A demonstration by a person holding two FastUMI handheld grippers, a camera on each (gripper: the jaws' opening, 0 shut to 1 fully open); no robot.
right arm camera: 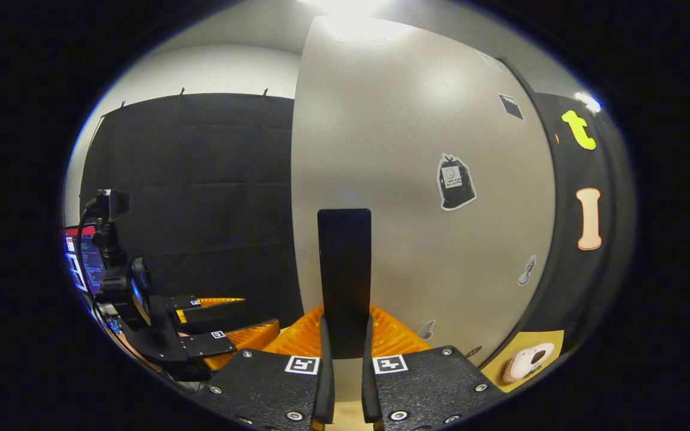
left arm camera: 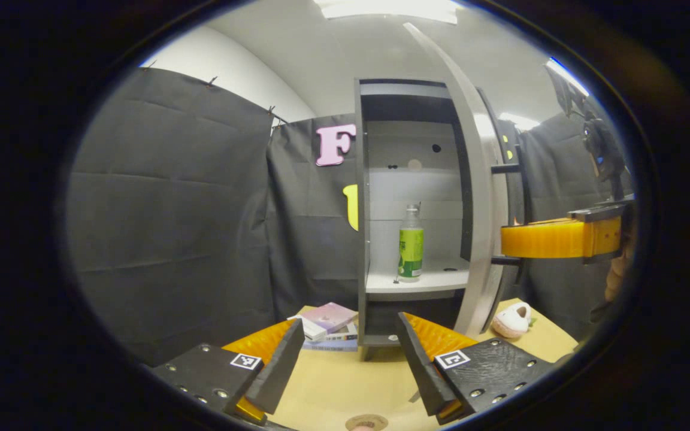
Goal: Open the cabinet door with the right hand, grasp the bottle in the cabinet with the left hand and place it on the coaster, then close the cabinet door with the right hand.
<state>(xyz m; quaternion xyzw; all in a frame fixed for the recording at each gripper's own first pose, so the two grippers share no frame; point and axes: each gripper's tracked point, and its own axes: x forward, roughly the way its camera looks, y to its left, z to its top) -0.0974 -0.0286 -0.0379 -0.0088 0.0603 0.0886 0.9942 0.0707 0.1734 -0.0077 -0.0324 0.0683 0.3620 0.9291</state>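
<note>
Grey cabinet door (left arm camera: 481, 197) already swung wide; first step done, judging by that. Right gripper (right arm camera: 345, 359) clenched on the door's black bar handle (right arm camera: 344, 275). Clear plastic bottle with green label (left arm camera: 411, 244) upright near the front edge of the white cabinet shelf (left arm camera: 435, 280), untouched. Left gripper (left arm camera: 345, 359) released, fingers spread, well apart from the bottle. Round coaster (left arm camera: 366, 422) at the near edge of the tan tabletop (left arm camera: 345, 383). Left to do: grasp, placing, closing.
</note>
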